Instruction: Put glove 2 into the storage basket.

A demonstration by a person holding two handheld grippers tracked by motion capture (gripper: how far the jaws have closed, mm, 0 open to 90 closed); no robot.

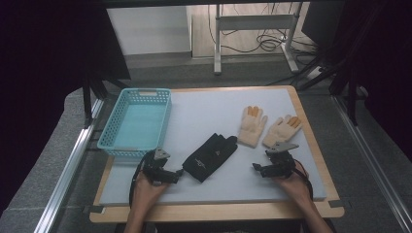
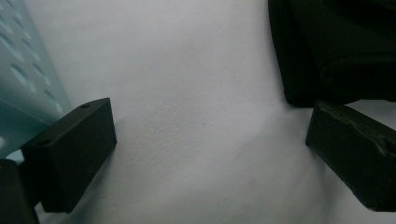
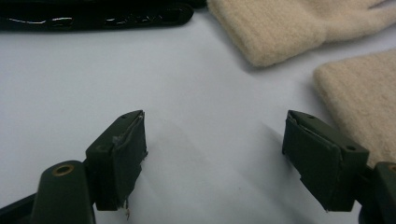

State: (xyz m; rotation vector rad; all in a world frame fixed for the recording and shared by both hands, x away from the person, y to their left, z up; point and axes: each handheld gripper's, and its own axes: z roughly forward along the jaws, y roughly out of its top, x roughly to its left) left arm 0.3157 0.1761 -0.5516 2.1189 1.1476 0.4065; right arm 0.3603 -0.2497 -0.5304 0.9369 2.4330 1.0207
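A black glove (image 1: 210,157) lies in the middle of the pale mat (image 1: 204,116); its cuff end shows at the upper right of the left gripper view (image 2: 327,51). Two cream gloves with orange fingertips lie to the right, one (image 1: 252,125) beside the other (image 1: 282,130). My left gripper (image 1: 176,176) rests low on the mat just left of the black glove, open, bare mat between its jaws (image 2: 210,154). My right gripper (image 1: 257,168) sits below the cream gloves, open and holding nothing (image 3: 215,154). The cream cuffs (image 3: 280,32) lie ahead of it.
A light blue perforated basket (image 1: 137,122) stands at the mat's left side, close to my left gripper, and its wall (image 2: 23,88) shows beside the left jaw. The wooden table edge (image 1: 214,212) runs along the front. Table legs and cables sit beyond.
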